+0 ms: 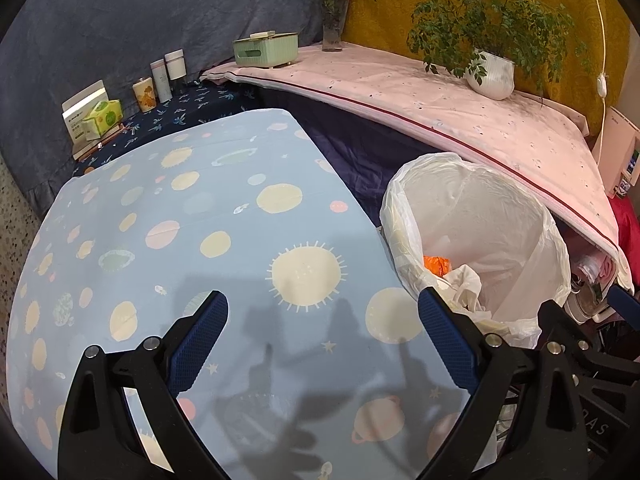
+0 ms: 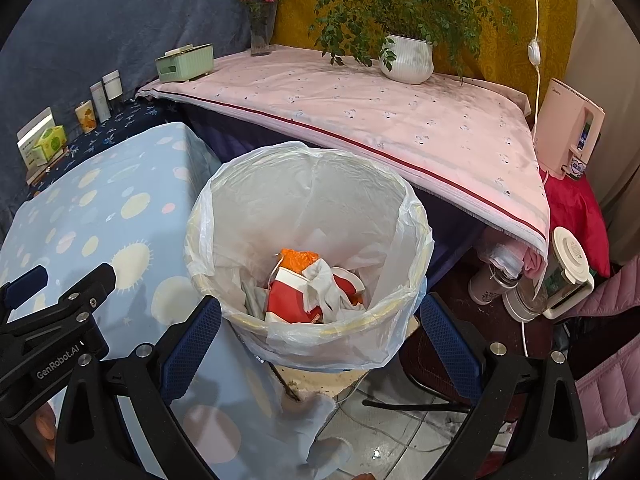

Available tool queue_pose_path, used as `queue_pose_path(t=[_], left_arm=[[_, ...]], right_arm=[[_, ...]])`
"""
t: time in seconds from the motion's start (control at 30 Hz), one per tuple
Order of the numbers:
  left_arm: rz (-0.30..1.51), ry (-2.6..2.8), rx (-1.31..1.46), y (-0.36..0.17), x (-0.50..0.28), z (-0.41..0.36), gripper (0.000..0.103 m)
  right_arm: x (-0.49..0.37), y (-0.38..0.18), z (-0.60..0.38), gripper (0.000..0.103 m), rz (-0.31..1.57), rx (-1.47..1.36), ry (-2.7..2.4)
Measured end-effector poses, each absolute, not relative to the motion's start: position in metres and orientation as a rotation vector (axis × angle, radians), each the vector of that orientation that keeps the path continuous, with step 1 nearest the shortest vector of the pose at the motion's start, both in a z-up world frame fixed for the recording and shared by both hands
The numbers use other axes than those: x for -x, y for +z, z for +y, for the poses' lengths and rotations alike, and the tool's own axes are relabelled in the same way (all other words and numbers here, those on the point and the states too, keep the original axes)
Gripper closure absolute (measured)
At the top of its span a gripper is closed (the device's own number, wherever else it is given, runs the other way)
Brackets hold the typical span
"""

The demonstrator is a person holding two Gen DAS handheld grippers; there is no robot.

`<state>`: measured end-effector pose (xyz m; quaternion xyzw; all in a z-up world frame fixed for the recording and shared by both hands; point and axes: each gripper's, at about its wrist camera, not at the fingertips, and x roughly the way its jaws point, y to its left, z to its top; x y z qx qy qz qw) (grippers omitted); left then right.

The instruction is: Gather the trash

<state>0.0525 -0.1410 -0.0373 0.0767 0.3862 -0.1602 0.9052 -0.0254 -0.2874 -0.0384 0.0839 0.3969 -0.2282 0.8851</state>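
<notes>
One pink cloth-covered surface (image 2: pixel 360 120) spans the back, largest of all; on it stand one potted green plant (image 2: pixel 406 60), one glass vase of red flowers (image 2: pixel 262 32) and one pale green tissue box (image 2: pixel 186 62); one white appliance (image 2: pixel 568 132) stands at its right end. One table under a light blue cloth with planets and suns (image 1: pixel 180 240) fills the left wrist view and is bare; beyond it a dark blue patterned surface (image 1: pixel 180 116) carries one printed cup (image 1: pixel 144 94), two white containers (image 1: pixel 170 72), one green tissue pack (image 1: pixel 102 118) and one white carton (image 1: pixel 78 120).

One trash bin with a white plastic liner (image 2: pixel 308 208) stands just beside the blue table's right edge, on the floor; inside lie the collected pieces: one red and white carton (image 2: pixel 288 300), one orange wrapper (image 2: pixel 300 260) and crumpled white tissue (image 2: pixel 320 284), the tissue count unclear. Right of the bin, low down, one white jug with a round lid (image 2: pixel 568 264) and one small cup (image 2: pixel 486 284) sit beneath the pink cloth's edge.

Two grippers: the left gripper (image 1: pixel 324 340) hovers over the blue table, its two blue-padded fingers wide apart, holding nothing; the right gripper (image 2: pixel 320 344) hangs above the bin's near rim, its fingers likewise spread apart and empty, the bin showing between them.
</notes>
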Motion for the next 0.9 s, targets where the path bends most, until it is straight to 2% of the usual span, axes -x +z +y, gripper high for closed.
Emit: queue_pose_path(t=[0.9], left_arm=[[0.804, -0.351, -0.169, -0.0377, -0.0539, -0.1434, 0.011]], right_arm=[[0.0226, -0.0362, -0.29, 0.007, 0.831, -0.173, -0.474]])
